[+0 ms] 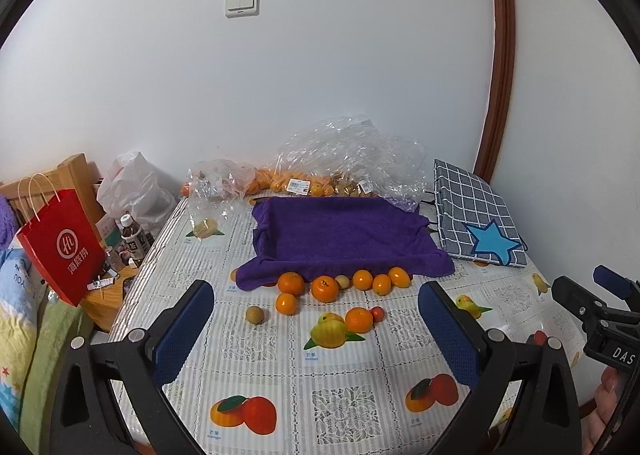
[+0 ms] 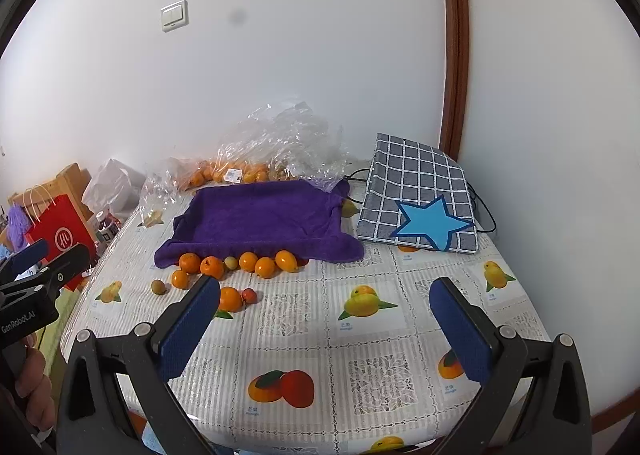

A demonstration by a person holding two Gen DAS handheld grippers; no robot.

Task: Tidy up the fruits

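Note:
Several loose oranges point(image 1: 325, 288) point(image 2: 211, 266) lie on the table along the front edge of a purple towel-lined tray point(image 1: 340, 233) point(image 2: 260, 215). A small brownish fruit point(image 1: 255, 314) point(image 2: 159, 287) and a small red fruit point(image 1: 377, 313) point(image 2: 249, 295) lie among them. My left gripper point(image 1: 316, 315) is open and empty, held above the table in front of the fruit. My right gripper point(image 2: 324, 311) is open and empty, to the right of the fruit. The right gripper also shows at the left wrist view's right edge point(image 1: 600, 303).
Clear plastic bags with more oranges point(image 1: 296, 181) point(image 2: 240, 173) lie behind the tray by the wall. A checked cloth bag with a blue star point(image 1: 476, 215) point(image 2: 416, 203) lies at the right. A red paper bag point(image 1: 60, 247) and bottles point(image 1: 132, 235) stand left of the table.

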